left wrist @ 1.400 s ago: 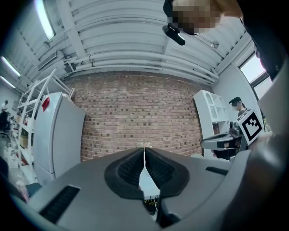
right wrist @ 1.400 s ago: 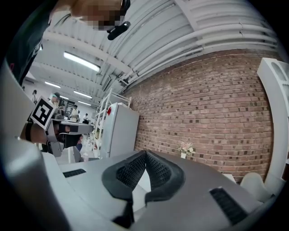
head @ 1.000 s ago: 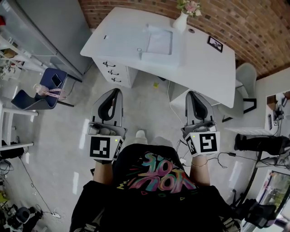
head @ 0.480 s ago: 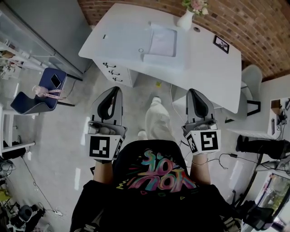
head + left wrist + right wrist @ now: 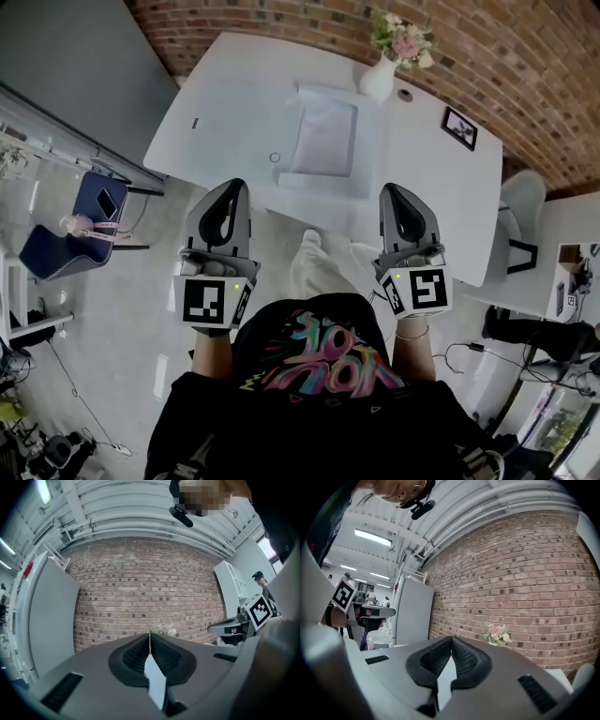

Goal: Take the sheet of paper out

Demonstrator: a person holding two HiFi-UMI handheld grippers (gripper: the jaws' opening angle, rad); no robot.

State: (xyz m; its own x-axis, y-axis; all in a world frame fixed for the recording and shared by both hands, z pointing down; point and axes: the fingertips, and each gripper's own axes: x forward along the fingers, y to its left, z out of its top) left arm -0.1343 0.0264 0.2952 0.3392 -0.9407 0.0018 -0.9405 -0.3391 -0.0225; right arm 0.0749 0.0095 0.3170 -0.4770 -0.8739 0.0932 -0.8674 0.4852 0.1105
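Note:
A pale sheet of paper (image 5: 323, 139) lies flat in the middle of the white desk (image 5: 225, 112), apparently inside a clear sleeve. In the head view my left gripper (image 5: 231, 186) and right gripper (image 5: 395, 191) are held level side by side, their tips over the desk's near edge, short of the sheet. Both are shut with nothing between the jaws. The left gripper view shows its pads (image 5: 136, 656) meeting at a thin line, the brick wall beyond. The right gripper view shows the same closed pads (image 5: 464, 660). The sheet is hidden in both gripper views.
A white vase of flowers (image 5: 380, 80) and a small picture frame (image 5: 459, 128) stand at the desk's back right. A small ring (image 5: 275, 157) lies left of the sheet. A blue chair (image 5: 89, 202) stands at left, a grey chair (image 5: 520, 202) at right.
The person has walked up to the desk. The desk and sheet have come nearer, and both grippers, still shut, now reach over its near edge.

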